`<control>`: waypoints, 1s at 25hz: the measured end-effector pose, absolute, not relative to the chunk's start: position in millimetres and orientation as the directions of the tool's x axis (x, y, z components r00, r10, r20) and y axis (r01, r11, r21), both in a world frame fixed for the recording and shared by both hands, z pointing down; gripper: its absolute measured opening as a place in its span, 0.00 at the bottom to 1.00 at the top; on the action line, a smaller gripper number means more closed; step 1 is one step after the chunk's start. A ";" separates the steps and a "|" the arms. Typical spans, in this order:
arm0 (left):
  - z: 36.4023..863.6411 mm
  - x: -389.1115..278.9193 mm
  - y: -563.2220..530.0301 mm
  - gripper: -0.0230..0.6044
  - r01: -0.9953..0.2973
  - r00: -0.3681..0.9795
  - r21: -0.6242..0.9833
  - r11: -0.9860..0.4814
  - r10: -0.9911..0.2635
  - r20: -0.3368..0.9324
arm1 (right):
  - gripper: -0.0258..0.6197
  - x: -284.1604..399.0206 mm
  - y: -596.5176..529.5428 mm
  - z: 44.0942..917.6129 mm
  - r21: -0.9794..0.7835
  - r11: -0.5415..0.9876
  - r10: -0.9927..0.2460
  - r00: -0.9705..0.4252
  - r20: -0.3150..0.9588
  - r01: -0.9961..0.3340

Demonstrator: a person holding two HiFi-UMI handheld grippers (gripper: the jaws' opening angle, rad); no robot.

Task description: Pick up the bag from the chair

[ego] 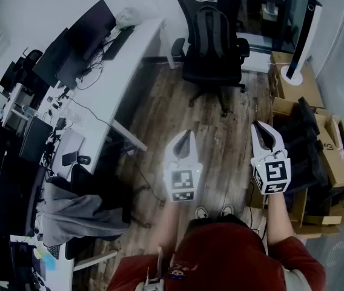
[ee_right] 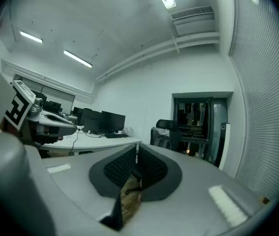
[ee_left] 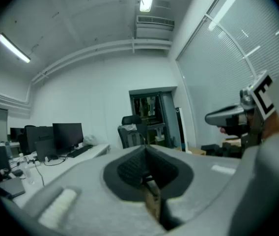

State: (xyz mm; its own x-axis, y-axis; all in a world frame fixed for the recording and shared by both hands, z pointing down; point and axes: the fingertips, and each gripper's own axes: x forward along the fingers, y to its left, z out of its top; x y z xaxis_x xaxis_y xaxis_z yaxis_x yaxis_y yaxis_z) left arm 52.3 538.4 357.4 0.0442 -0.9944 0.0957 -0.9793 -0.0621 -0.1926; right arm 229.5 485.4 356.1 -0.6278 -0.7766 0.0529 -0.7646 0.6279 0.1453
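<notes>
The bag stands upright on the seat of the chair and leans on its back. It is at the far end of the wooden floor, well apart from us. We hold the left gripper and the right gripper in front of the body, both pointing toward the chair. In each gripper view the two jaws are together at the tips, and nothing is between them.

We judge the bag to be a soft backpack of cloth. It will probably sag when lifted, and its weight depends on what is inside, which we cannot see. The best place to hold seems to be the top loop or a shoulder strap, because the flat body gives the jaws little to pinch. The chair may roll or turn when we pull.
</notes>
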 end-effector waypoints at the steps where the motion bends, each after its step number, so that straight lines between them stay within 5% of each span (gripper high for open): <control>1: 363.0 57.3 538.5 0.03 -0.980 0.048 -0.188 -0.066 -0.994 0.100 | 0.07 232.2 485.2 356.8 0.143 0.628 -0.777 -0.628 0.055 -0.765; 25: 375.7 142.9 487.3 0.03 -0.972 0.046 -0.223 -0.073 -0.991 0.125 | 0.06 297.2 439.2 371.1 0.104 0.682 -0.731 -0.679 0.070 -0.724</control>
State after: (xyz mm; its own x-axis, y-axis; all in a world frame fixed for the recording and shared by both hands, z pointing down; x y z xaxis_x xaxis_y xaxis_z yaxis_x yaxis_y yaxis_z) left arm 142.9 487.3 375.7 0.0456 -0.9911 0.1253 -0.9720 -0.0730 -0.2235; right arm 297.2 439.2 371.1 -0.6787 -0.7310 0.0703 -0.7238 0.6820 0.1044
